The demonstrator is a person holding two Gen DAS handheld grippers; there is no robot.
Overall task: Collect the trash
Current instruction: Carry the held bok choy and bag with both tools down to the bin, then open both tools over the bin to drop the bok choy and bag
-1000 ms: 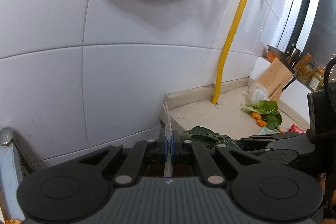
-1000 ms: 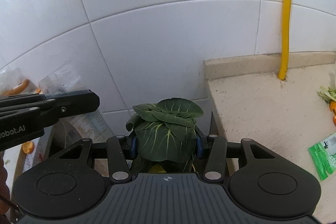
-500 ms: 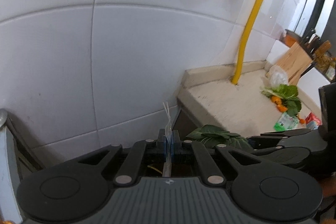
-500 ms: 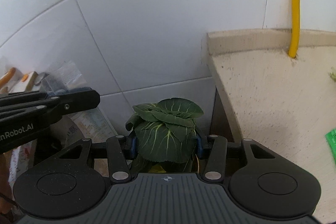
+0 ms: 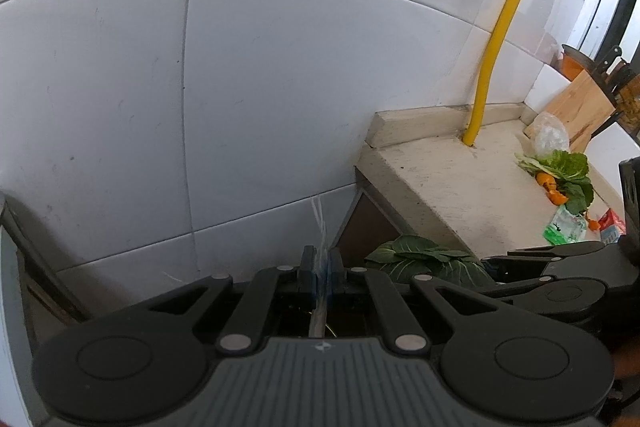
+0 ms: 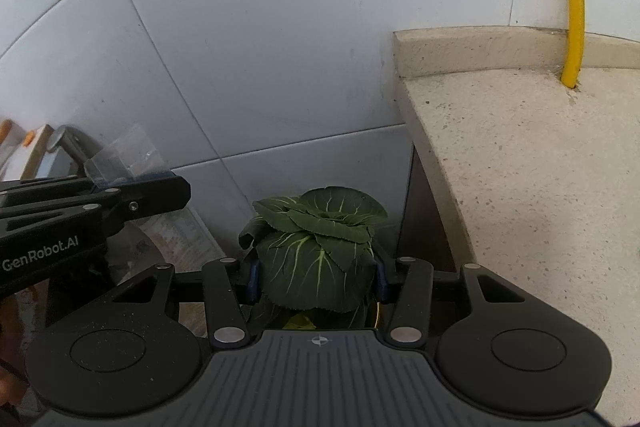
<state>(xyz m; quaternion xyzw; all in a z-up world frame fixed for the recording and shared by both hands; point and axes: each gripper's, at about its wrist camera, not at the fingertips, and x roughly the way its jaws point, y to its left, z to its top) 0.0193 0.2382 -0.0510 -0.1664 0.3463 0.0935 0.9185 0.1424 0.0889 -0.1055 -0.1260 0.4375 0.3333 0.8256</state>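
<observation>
My left gripper (image 5: 320,269) is shut on a thin clear plastic wrapper (image 5: 319,227) that sticks up edge-on between its blue pads. From the right wrist view that same gripper (image 6: 176,187) shows at the left, the clear plastic wrapper (image 6: 124,157) poking out of its tip. My right gripper (image 6: 316,277) is shut on a bunch of dark green leafy vegetable (image 6: 316,251), which fills the gap between its pads. The vegetable (image 5: 424,259) also appears low right in the left wrist view, beside the right gripper's body. Both grippers hang in front of the white tiled wall, left of the counter's end.
A beige stone counter (image 5: 452,179) ends at the right, with a yellow pipe (image 5: 500,27) rising from it. On it lie green leaves with orange peel (image 5: 560,175), a green packet (image 5: 564,227), a red packet (image 5: 610,223) and a knife block (image 5: 580,107). Bags and papers (image 6: 176,239) sit low left.
Both views have sunk along the tiled wall: the hanging bag of brown food has left the top, and the counter sits higher in frame. Both grips are unchanged.
</observation>
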